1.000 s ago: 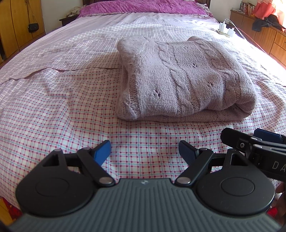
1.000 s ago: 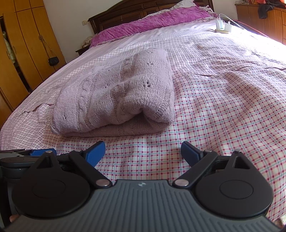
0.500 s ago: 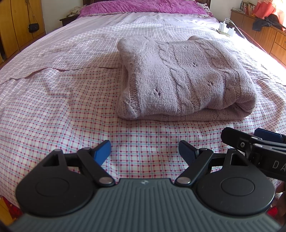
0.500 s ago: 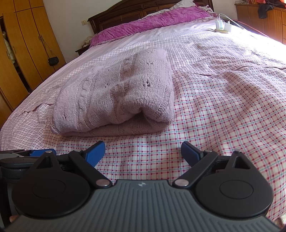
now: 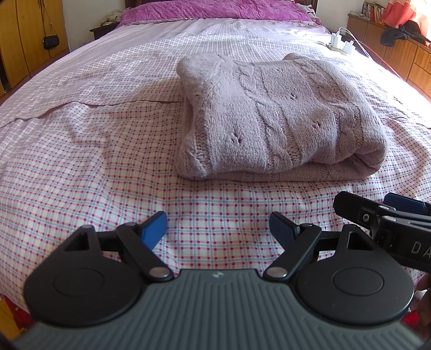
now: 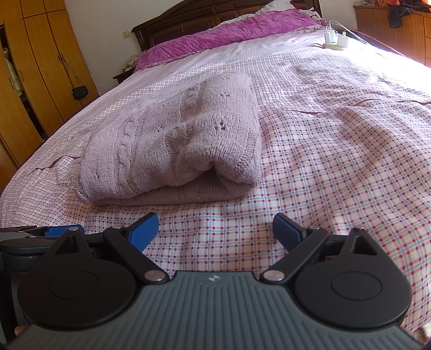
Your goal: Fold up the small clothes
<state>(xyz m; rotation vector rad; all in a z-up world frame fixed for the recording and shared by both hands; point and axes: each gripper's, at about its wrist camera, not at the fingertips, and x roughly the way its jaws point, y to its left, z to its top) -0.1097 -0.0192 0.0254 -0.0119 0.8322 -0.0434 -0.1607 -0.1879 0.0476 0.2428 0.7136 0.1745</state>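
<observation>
A lilac cable-knit sweater [image 5: 272, 115] lies folded into a thick bundle on the checked bedsheet [image 5: 89, 161]; the right wrist view shows the same sweater [image 6: 172, 145] with its rolled fold facing me. My left gripper [image 5: 216, 226] hovers open near the bed's front edge, short of the sweater, with nothing between its blue pads. My right gripper [image 6: 215, 228] is also open and empty, a little before the sweater's near edge. The right gripper's fingers [image 5: 382, 212] show at the right of the left wrist view, and the left gripper's tip [image 6: 62, 231] shows at the lower left of the right one.
A magenta blanket [image 5: 215, 8] covers the bed's far end before a dark headboard [image 6: 215, 16]. White chargers with cables [image 5: 340, 43] lie at the far right of the bed. Wooden wardrobes [image 6: 35, 67] stand on the left, a dresser [image 5: 398, 53] with clothes on the right.
</observation>
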